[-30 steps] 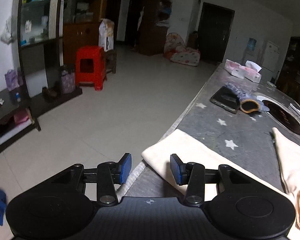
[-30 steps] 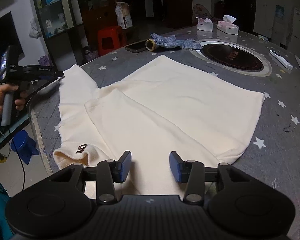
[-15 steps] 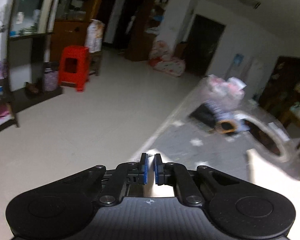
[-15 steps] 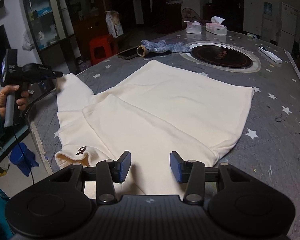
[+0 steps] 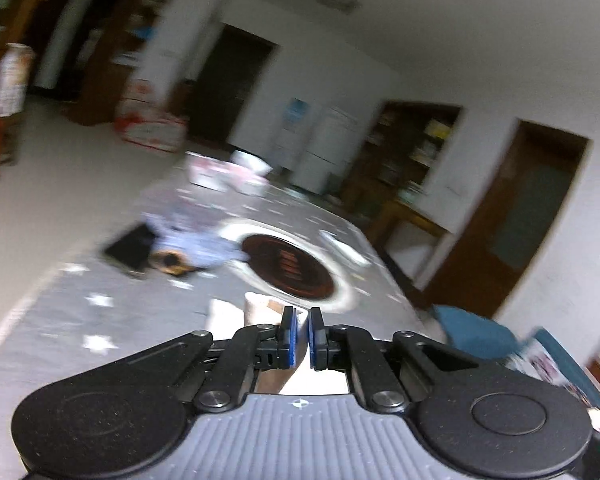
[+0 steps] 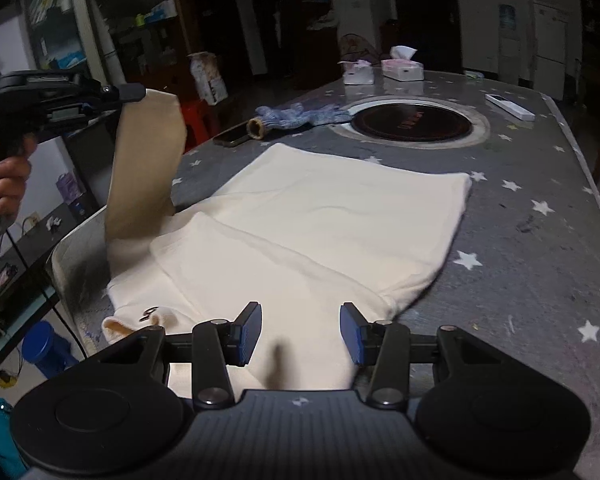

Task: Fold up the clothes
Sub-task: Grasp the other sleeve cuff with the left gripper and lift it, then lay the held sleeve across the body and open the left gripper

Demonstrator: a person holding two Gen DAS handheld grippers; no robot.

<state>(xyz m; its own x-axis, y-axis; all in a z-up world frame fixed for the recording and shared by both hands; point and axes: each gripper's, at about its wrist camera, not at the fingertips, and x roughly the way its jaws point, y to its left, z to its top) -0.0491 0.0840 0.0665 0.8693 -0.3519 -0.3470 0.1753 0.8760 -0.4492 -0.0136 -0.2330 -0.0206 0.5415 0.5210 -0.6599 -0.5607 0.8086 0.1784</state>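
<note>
Grey star-patterned worktop [image 6: 540, 240] with round dark inset plate [image 6: 412, 122] toward far edge. Cream knit garment [image 6: 320, 232] spread flat over worktop's near-left area, folded layer on top, collar at near edge. Cream sleeve [image 6: 148, 168] lifted upright off left edge, its end pinched in left hand-held gripper [image 6: 134, 94], jaws clenched on it. Right hand-held gripper [image 6: 300, 330] hovers over garment's near hem, jaws apart, nothing grasped. Blue knitted glove [image 6: 296, 114], dark phone [image 6: 234, 136], tissue boxes [image 6: 402, 69] near far-left edge.
</note>
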